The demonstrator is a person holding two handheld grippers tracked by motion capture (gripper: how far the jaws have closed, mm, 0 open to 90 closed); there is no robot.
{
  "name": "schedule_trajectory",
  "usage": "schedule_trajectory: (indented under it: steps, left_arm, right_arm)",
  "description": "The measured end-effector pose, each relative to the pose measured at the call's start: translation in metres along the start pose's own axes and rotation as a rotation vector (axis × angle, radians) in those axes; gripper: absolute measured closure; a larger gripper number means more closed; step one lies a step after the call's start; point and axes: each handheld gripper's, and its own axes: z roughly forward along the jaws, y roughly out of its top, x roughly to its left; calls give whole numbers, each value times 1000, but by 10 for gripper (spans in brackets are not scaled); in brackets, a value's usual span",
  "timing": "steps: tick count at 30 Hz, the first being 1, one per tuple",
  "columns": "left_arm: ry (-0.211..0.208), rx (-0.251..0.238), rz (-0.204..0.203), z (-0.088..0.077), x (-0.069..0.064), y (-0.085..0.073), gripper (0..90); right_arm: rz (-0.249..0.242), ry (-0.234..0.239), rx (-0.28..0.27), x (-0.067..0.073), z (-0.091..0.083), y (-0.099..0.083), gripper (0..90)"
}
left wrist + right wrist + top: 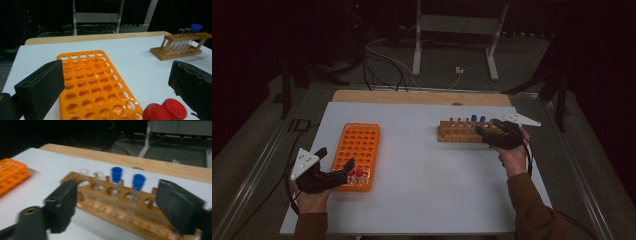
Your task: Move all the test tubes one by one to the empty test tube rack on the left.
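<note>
Item one, the white table top (427,175): we note a wooden strip along its far edge; dark floor and cables lie beyond.

Item two, the orange rack (357,152): it lies flat on the left part of the table, many round holes in rows; in the left gripper view the orange rack (92,82) runs away from the camera, most holes bare; two red-capped tubes (356,173) stand in its near end, side by side, their caps (165,111) touching.

Item three, the left gripper (336,169): we find it held low at the near end of the orange rack, jaws spread wide; nothing is clamped; the red caps sit low between the two jaws, nearer the right-hand one, and we see no contact.

Item four, the wooden rack (459,131): it stands on the right part of the table, well apart from the orange rack; two blue-capped tubes (127,181) stand upright in neighbouring holes; clear uncapped tubes (91,173) stand beside them.

Item five, the right gripper (492,131): we find it at the right end of the wooden rack; its jaws stand apart, one on either side of the blue-capped pair in its own view; the pads press on nothing; that view is blurred.
</note>
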Motion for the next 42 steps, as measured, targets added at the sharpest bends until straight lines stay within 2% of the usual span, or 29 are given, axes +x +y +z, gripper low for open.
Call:
schedule_trajectory:
  steps: [4, 7, 10, 17, 25, 32, 37, 42]
  left_arm:
    - [19, -10, -7, -1, 2, -3, 10]
    - [26, -6, -2, 0, 2, -5, 11]
    - [29, -2, 0, 1, 2, -6, 11]
    - [36, -8, 2, -1, 2, -7, 13]
    - [32, -2, 4, 1, 2, -8, 13]
    - [29, 3, 9, 2, 1, -9, 13]
    - [27, 3, 8, 1, 1, -9, 13]
    - [24, 3, 9, 1, 1, -8, 13]
  right_arm:
    - [-12, -34, 30, -8, 10, 0, 464]
    - [-25, -51, 55, -10, 18, -2, 554]
    - [-14, -66, 76, -13, 27, -4, 603]
    - [9, -83, 79, -14, 43, -7, 611]
    - [35, -99, 72, -16, 47, -9, 694]
    - [18, -89, 67, -13, 49, -10, 711]
    - [-3, -88, 70, -9, 50, -10, 763]
    - [1, -80, 58, -9, 47, -8, 767]
